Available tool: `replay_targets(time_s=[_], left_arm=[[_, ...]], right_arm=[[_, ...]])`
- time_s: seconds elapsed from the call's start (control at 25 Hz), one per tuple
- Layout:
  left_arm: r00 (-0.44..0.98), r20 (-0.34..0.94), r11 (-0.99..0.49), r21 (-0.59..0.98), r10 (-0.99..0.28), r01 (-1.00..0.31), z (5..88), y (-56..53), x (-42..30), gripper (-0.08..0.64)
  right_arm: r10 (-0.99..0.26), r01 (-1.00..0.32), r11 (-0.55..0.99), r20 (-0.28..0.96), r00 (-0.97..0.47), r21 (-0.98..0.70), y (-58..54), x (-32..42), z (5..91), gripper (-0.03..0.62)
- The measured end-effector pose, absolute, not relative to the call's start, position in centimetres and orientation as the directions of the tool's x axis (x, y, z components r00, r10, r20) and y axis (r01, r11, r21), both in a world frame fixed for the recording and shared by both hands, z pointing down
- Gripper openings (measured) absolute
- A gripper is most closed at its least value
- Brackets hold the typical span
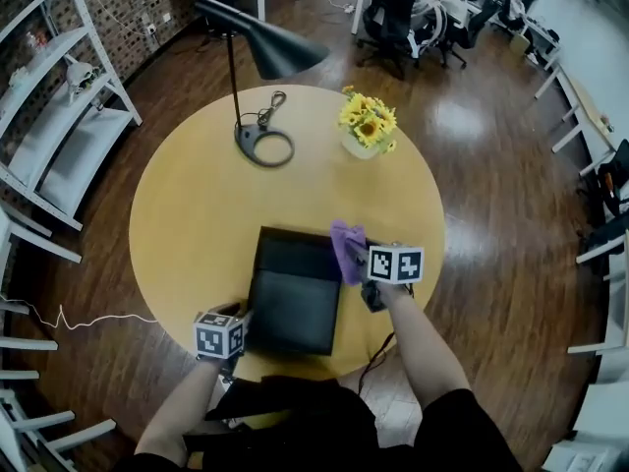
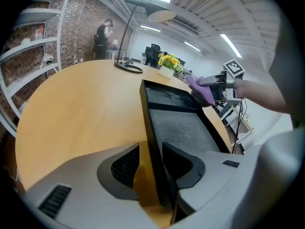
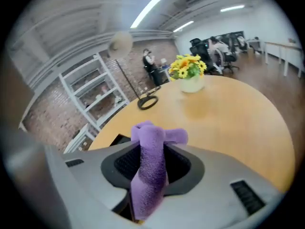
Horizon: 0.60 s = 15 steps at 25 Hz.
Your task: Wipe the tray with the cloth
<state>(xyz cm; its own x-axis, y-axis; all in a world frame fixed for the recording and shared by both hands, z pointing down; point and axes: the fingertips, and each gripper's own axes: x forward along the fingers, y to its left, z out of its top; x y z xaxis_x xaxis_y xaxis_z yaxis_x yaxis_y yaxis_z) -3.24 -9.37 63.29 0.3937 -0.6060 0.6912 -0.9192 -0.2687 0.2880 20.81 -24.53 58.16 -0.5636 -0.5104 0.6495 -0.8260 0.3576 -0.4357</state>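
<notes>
Round table (image 1: 197, 214): right tongs (image 3: 151, 162) pinch cloth (image 3: 157, 135).

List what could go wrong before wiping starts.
1. The left gripper straddles the wall of the tray with a gap at one pad, so the tray may slide when wiped.
2. The right gripper pinches the purple cloth as a narrow bunch; its jaws might scrape the tray.

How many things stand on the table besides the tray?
2: the lamp at the far left and the flowers at the far right. The cloth hangs in the right tongs, off the table.
</notes>
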Motion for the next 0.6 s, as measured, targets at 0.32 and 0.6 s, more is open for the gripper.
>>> replay_targets(time_s=[0.32,0.6], left_arm=[[0.477,0.703,-0.374,0.313,-0.527,-0.873,64.6,-9.4,-2.3,0.144],[0.504,0.702,-0.42,0.311,-0.503,-0.853,64.7,-9.7,-2.0,0.141]], right_arm=[[-0.659,-0.831,0.069,0.6,-0.453,-0.552,-24.3,19.7,63.4,0.158],[-0.634,-0.844,0.097,0.621,-0.461,-0.527,-17.7,19.1,63.7,0.158]])
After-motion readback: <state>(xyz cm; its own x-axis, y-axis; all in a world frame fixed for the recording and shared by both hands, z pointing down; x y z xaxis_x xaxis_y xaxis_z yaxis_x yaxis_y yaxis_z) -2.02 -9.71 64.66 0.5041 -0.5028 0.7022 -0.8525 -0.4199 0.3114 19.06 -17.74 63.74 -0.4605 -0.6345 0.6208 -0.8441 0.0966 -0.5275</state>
